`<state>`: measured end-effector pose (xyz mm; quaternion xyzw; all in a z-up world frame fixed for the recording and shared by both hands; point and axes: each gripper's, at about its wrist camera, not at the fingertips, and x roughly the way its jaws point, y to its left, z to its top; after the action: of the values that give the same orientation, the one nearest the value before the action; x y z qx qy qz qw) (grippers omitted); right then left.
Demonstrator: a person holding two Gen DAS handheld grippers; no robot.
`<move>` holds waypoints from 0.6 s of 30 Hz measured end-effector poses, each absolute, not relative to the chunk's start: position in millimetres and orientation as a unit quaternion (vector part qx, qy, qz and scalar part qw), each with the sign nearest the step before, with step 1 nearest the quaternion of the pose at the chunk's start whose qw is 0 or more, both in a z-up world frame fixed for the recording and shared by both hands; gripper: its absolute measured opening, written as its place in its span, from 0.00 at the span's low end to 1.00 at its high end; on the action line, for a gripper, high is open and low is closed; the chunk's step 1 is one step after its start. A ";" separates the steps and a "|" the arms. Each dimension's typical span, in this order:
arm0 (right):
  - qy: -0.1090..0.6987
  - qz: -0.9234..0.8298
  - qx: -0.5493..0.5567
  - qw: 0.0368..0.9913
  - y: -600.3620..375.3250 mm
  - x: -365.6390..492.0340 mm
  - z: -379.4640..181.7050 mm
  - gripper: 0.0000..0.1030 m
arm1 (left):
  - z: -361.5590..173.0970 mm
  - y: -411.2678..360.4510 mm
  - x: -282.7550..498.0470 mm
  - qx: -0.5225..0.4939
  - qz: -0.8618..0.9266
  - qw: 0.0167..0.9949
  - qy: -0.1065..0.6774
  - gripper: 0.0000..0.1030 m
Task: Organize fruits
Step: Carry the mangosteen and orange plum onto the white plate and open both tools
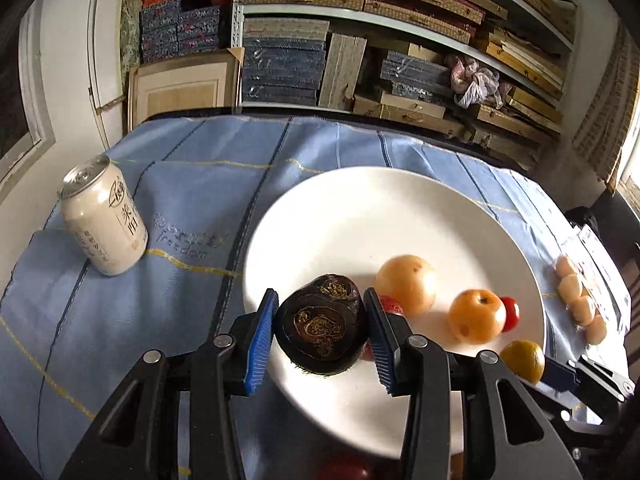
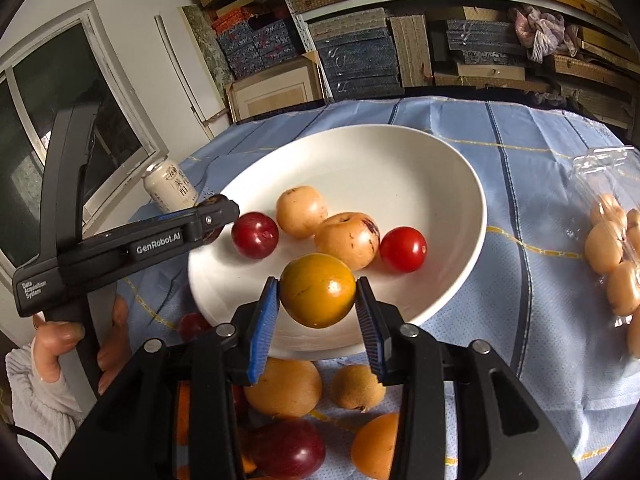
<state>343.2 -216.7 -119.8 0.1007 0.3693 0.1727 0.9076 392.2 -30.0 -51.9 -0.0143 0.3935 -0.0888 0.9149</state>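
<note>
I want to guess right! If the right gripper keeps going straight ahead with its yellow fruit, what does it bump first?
Probably the pale orange fruit on the plate, just beyond the yellow fruit; depth is hard to judge.

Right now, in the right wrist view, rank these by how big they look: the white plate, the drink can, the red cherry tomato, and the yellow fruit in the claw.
1. White plate, largest by far.
2. Yellow fruit held in the right claw; its nearness to the camera inflates it.
3. Drink can, farther back and partly hidden, so its place against the tomato is unsure.
4. Red cherry tomato.
</note>
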 end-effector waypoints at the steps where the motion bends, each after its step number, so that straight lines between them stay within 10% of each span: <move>1: 0.370 0.172 0.098 0.908 -215.4 343.9 -120.5 0.37 | -51.5 -29.3 393.6 -0.013 -0.087 0.915 0.393 0.43; 18: 0.326 0.178 0.107 0.922 -223.3 320.3 -88.7 0.46 | -33.0 -27.7 380.2 -0.023 -0.092 0.927 0.362 0.66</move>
<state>320.3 -223.3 -88.7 0.1072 0.3257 0.1783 0.9223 380.2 -27.7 -33.0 -0.0232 0.3615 -0.0924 0.9275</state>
